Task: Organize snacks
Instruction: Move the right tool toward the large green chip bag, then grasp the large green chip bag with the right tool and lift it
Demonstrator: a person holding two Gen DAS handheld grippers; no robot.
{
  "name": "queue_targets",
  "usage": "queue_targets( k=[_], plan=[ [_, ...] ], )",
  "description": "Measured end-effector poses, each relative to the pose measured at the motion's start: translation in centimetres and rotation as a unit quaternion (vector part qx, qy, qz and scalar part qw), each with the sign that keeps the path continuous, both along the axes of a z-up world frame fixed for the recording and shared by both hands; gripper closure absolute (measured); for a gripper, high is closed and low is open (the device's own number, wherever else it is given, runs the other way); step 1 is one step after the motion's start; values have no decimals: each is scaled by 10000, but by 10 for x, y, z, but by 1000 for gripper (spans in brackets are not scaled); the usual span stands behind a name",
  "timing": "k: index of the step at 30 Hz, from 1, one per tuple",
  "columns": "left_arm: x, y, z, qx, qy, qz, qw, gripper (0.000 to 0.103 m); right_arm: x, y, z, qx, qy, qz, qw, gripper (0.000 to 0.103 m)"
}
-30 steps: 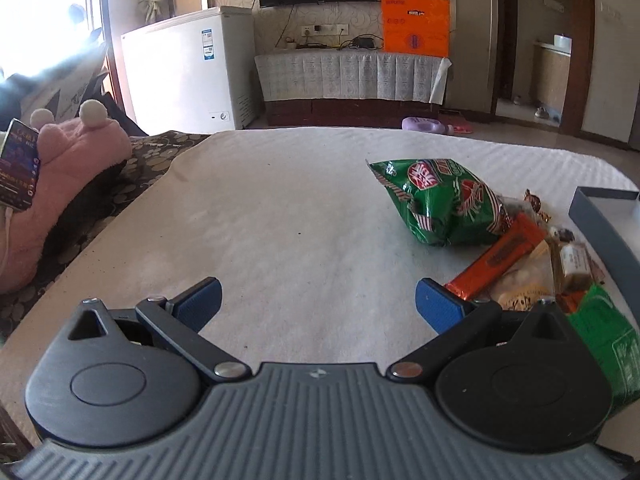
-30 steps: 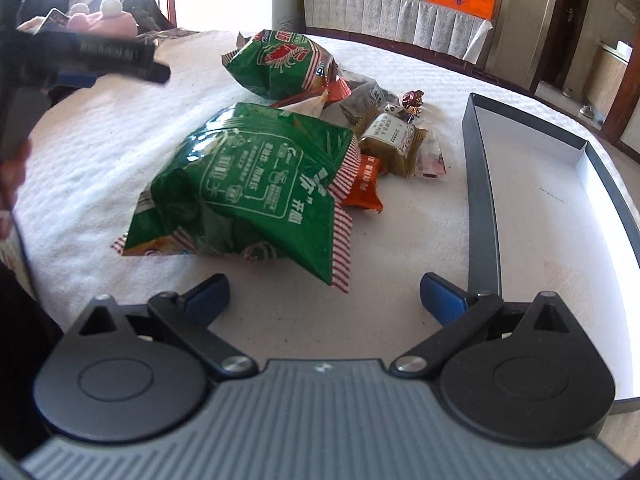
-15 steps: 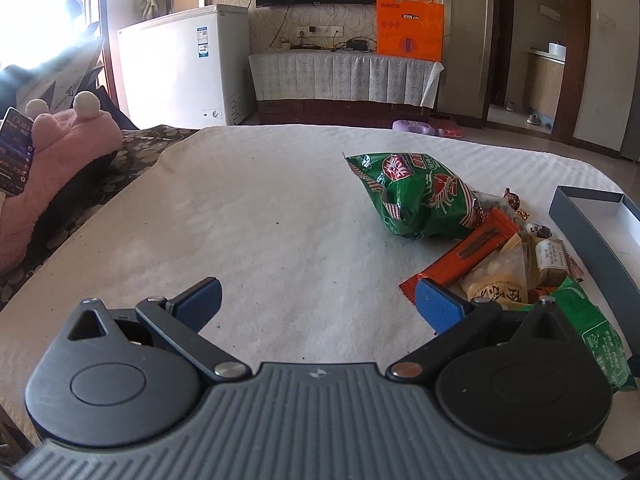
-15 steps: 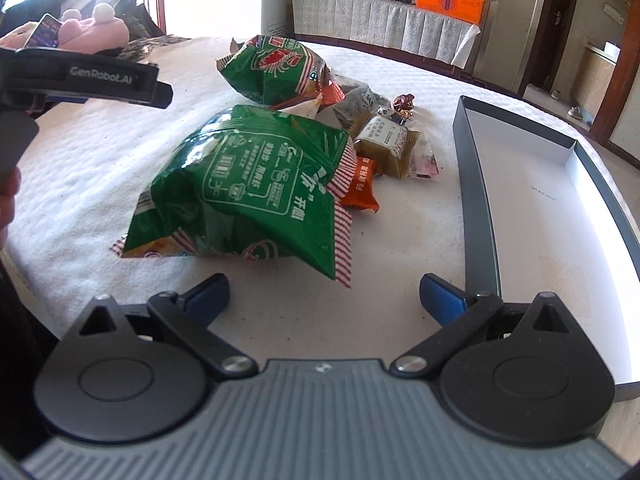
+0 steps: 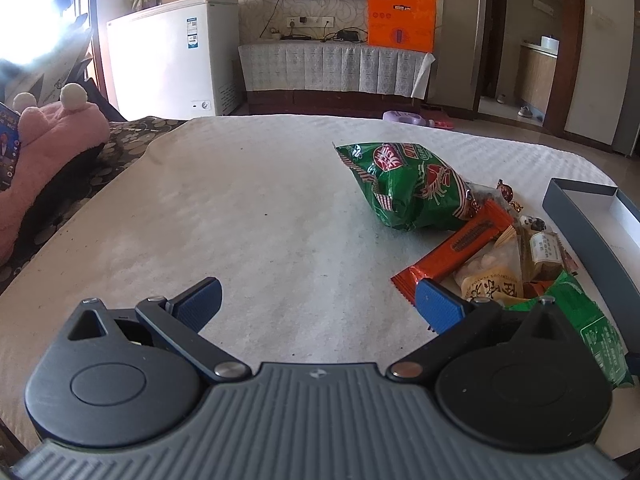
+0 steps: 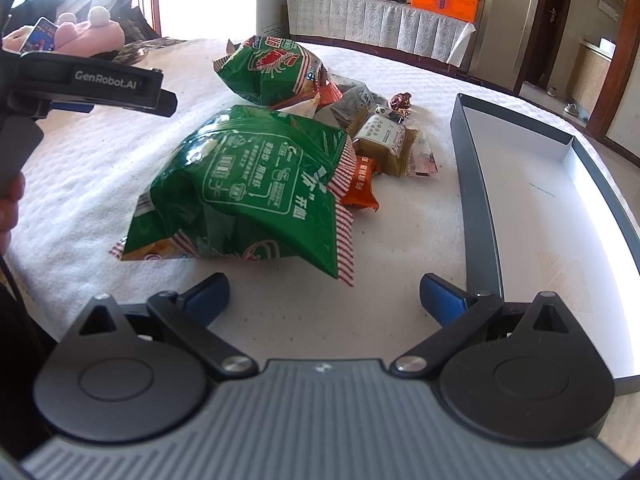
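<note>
Counter [image 6: 80, 184] under a white textured cloth fills the room's middle. Along its right edge lies a long, shallow grey box [image 6: 476, 200], empty. Beside the box sits a heap of snacks: a large green bag [image 6: 248, 184] nearest, a second green bag [image 5: 408, 188] behind it, then an orange bar [image 5: 460, 248] and small wrapped sweets. The bags look light, puffy and crinkly; a flat striped seam probably gives the surest hold. Left tongs [image 5: 318, 304] and right tongs [image 6: 324, 294] both hover with fingers apart, holding nothing.
</note>
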State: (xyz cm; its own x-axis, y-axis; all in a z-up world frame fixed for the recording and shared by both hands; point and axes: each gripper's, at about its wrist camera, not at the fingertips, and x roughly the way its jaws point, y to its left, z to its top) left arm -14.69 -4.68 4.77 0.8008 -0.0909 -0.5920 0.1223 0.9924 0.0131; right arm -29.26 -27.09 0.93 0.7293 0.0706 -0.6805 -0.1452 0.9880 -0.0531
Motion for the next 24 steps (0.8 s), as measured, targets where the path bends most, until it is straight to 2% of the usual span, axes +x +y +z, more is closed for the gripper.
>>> queue_targets(
  k=[10, 14, 19, 24],
  plan=[
    [0, -12, -2, 169, -75, -177, 9997, 0, -2, 4, 2, -168, -1, 2, 9999, 0],
    [1, -12, -2, -26, -82, -317, 9995, 0, -10, 15, 6, -450, -157, 259, 9985, 0],
    [3, -14, -3, -73, -21, -370, 9993, 0, -14, 25, 6, -439, -118, 497, 9977, 0],
    [5, -13, -3, -109, 19, -372, 9992, 0, -16, 25, 9, -390, -157, 481, 9980, 0]
  ],
)
